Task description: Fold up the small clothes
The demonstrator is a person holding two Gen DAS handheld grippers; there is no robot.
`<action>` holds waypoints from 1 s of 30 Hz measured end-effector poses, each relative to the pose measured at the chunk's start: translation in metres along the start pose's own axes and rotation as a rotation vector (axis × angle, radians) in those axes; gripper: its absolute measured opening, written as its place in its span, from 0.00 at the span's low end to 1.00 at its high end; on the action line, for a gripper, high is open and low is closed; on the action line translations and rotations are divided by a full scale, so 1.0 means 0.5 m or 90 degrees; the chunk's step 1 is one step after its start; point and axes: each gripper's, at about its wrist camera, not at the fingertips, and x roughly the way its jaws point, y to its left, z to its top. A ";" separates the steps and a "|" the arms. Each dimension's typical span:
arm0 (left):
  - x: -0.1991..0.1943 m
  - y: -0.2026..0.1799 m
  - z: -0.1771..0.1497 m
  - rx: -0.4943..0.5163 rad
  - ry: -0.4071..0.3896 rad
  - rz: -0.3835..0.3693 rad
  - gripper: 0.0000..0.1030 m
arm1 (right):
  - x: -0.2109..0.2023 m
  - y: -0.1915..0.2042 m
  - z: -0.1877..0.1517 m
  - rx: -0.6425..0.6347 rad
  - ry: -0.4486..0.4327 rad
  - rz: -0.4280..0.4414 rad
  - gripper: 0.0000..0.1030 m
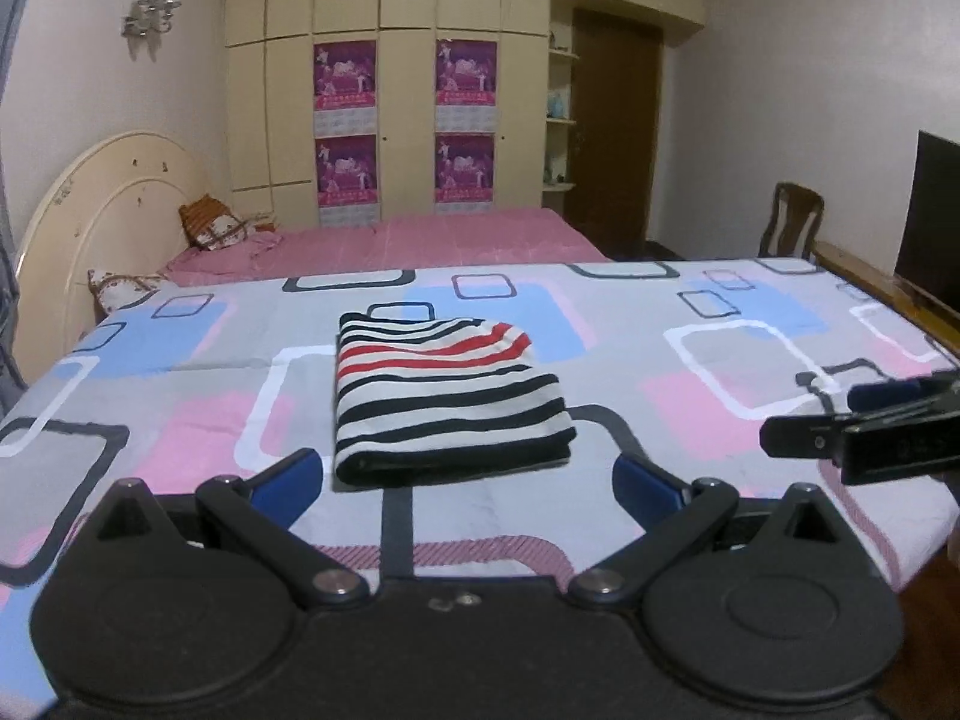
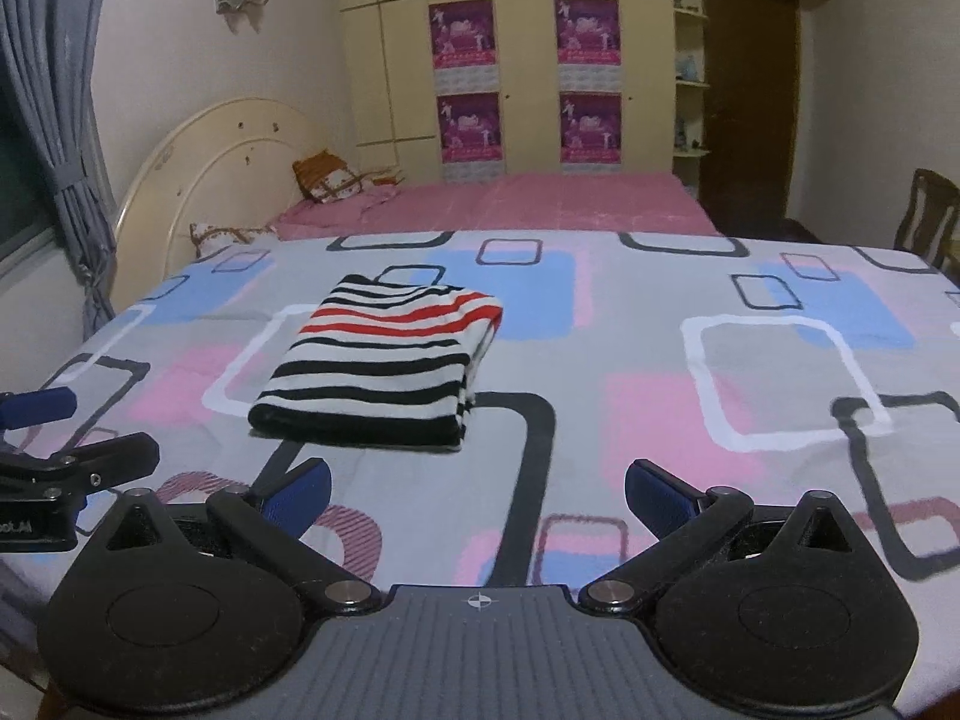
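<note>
Lying folded into a compact rectangular bundle: small knit garment striped black, white and red point(image 1: 447, 396), resting flat on the grey bedsheet printed with pink, blue and white rounded squares point(image 1: 690, 360), nearer the near edge than the far one and toward the left half. Showing neat stacked layers along the near side, no sleeve or hem trailing out. Standing spread wide with nothing between the blue pads: left gripper of black plastic point(image 1: 468, 474), hanging just short of the bundle's near edge. Likewise gaping and holding nothing: right gripper of the same make point(image 2: 478, 489), hovering off the bundle's near right corner, clear of the cloth. Looking essentially finished for this piece; seeing no other loose garment on the sheet waiting.
</note>
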 end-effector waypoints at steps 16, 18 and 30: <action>-0.071 -0.030 -0.006 -0.035 -0.044 0.008 1.00 | -0.090 0.003 -0.011 -0.011 -0.033 -0.006 1.00; -0.072 -0.032 -0.005 -0.036 -0.044 0.009 1.00 | -0.091 -0.001 -0.009 -0.011 -0.035 -0.005 1.00; -0.072 -0.044 0.002 -0.034 -0.046 0.005 1.00 | -0.098 -0.017 -0.005 -0.015 -0.037 -0.009 1.00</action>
